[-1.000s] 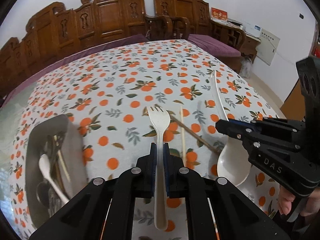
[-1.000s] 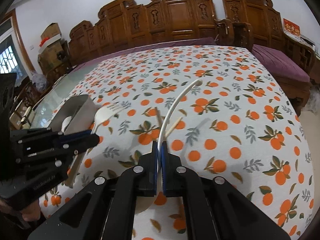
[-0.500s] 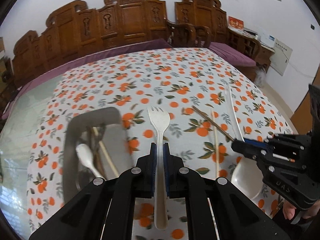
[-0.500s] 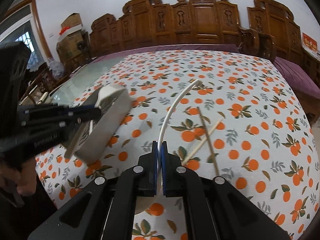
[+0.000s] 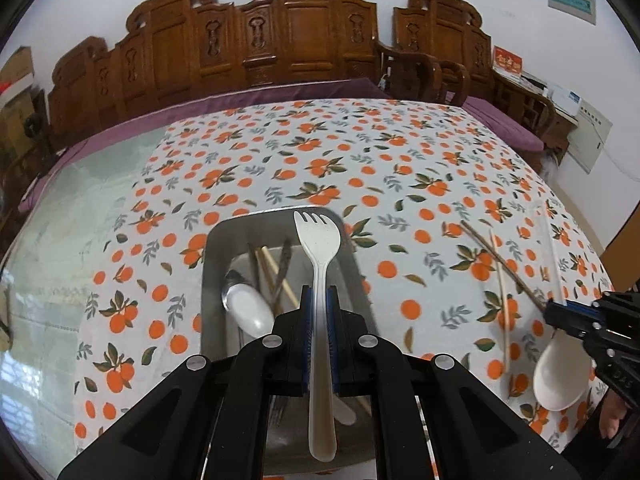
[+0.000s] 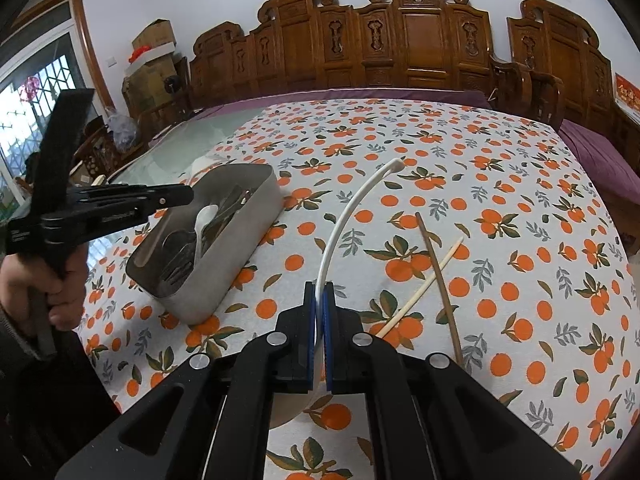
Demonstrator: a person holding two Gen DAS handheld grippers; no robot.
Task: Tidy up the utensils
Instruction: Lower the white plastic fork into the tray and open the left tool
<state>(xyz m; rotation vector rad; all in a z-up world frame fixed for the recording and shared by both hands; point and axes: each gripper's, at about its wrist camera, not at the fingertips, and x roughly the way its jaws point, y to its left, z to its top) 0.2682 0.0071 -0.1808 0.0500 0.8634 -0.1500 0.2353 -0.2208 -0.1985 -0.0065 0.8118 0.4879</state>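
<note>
Gripping: the left claw (image 5: 319,312) is pinched on the handle of a white plastic fork (image 5: 319,272), tines pointing forward and away.
Left claw surroundings: directly beneath and ahead of it lies a grey metal tray (image 5: 212,264); the fork tines reach over the tray's far rim.
Tray contents: a white spoon (image 5: 249,308) just left of the claw, wooden chopsticks and dark metal cutlery beside it.
Right claw: the right claw (image 6: 319,316) is pressed together on the thin curved handle of a white ladle (image 6: 352,216); the handle arcs forward and up from the pads, and the bowl hangs below the claw, mostly hidden.
Right of the right claw: a dark chopstick (image 6: 438,284) and a pale chopstick (image 6: 420,288) lie crossed on the cloth, near the claw but apart from it.
Left of the right claw: the tray sits forward-left, with the left claw poised above its near-left end and the person's left hand (image 6: 44,292) around the grip.
From the left claw: the ladle bowl and right claw appear far right, with the two loose chopsticks between them and the tray.
Desk: covered by a white cloth (image 5: 400,184) printed with oranges and leaves; bare glass top (image 5: 80,208) shows to the left.
Room: carved wooden chairs (image 6: 400,40) line the white wall behind; cardboard boxes (image 6: 154,56) and a barred window at far left.
</note>
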